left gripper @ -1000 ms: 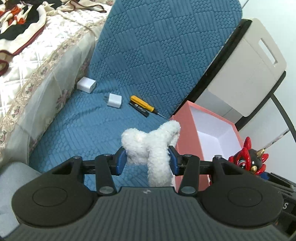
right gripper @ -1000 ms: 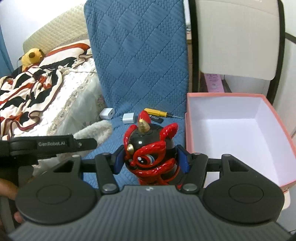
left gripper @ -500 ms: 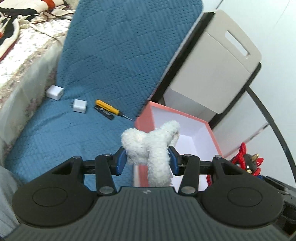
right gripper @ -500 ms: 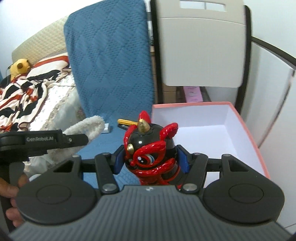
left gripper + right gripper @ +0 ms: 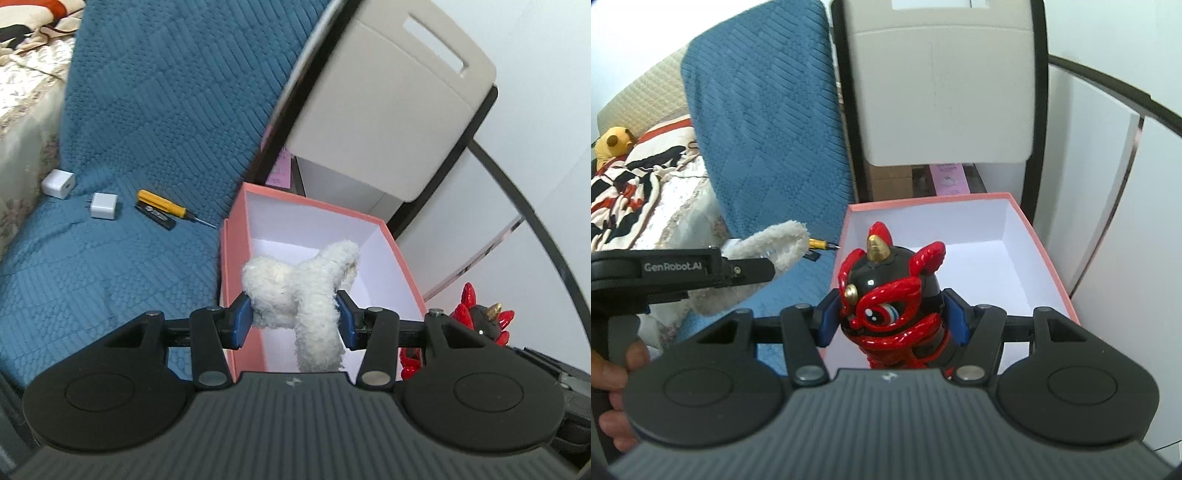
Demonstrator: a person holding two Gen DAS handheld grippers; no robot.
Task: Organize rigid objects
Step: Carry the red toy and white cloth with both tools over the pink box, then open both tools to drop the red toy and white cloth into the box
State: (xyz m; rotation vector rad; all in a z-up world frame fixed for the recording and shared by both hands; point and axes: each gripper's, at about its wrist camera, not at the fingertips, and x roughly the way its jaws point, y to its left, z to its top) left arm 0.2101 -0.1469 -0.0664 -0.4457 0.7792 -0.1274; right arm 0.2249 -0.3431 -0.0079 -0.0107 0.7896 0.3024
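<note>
My left gripper (image 5: 294,320) is shut on a white fluffy plush toy (image 5: 295,284) and holds it above the near end of the open pink box (image 5: 236,236). My right gripper (image 5: 893,320) is shut on a red and black lion figurine (image 5: 892,299) and holds it over the near left part of the same box (image 5: 1049,258). The figurine also shows at the right edge of the left wrist view (image 5: 480,317). The left gripper and the plush (image 5: 768,251) show at the left of the right wrist view. The box inside is white and bare.
On the blue quilted cover (image 5: 110,258) lie two white chargers (image 5: 59,184) (image 5: 104,205), a yellow screwdriver (image 5: 164,204) and a black bar (image 5: 154,218). A beige chair back (image 5: 388,110) stands behind the box. A bed with blankets (image 5: 635,192) is at the left.
Both grippers have moved right toward the pink box with their loads. The plush and the figurine now hang over the box opening instead of beside it.
</note>
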